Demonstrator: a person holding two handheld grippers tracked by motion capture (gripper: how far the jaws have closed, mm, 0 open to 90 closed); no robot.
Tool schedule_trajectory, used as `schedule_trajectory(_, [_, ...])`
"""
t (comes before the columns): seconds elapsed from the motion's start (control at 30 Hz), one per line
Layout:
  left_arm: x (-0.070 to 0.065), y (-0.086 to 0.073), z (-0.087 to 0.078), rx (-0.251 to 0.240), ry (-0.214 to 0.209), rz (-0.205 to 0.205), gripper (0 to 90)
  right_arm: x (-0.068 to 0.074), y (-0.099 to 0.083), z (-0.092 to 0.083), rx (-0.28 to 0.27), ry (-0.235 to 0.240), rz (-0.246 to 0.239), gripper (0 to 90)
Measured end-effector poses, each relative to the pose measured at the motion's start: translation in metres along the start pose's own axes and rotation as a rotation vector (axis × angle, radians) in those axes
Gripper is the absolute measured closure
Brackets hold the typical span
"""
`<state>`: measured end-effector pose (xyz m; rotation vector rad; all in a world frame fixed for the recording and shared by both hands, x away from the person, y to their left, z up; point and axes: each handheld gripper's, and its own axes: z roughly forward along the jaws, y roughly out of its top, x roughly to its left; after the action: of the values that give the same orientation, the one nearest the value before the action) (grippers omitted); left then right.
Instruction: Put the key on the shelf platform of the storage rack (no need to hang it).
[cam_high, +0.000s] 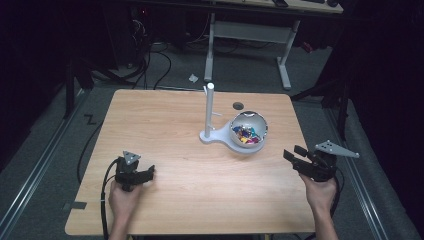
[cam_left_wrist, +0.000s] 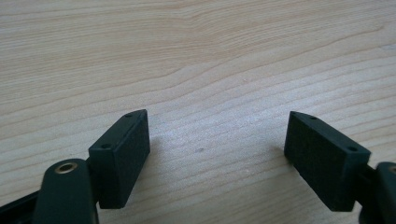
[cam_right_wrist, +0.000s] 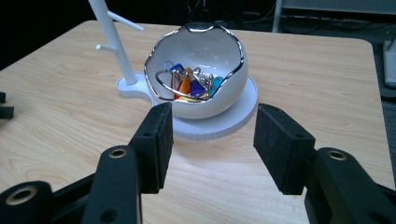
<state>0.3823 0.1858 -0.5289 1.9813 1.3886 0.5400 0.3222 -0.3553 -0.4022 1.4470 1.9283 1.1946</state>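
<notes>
The stand's white pole (cam_right_wrist: 109, 39) is cut off at the top edge.

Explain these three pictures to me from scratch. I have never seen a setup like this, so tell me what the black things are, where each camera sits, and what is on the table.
A person sits at a wooden table and holds a hand-held tool with two black jaws in each hand. The high view looks down from above: the left gripper rests low near the table, the right gripper is at the table's right edge. The other two pictures come from cameras riding on those tools, looking out between the jaws. Both stand open and hold nothing. On the table is a white stand with a post and pegs, whose base carries a white bowl of colourful key rings. The right gripper points at that bowl.
</notes>
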Motion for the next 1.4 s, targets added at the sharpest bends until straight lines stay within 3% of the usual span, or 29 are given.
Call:
schedule_trajectory(0.63, [0.0,0.0,0.0,0.0,0.0,0.0,22.8,0.004,-0.027,0.01,0.017,-0.02,0.004,46.4])
schedule_trajectory(1.4, [0.0,0.0,0.0,0.0,0.0,0.0,22.8,0.004,-0.058,0.041,0.073,-0.027,0.049,44.8])
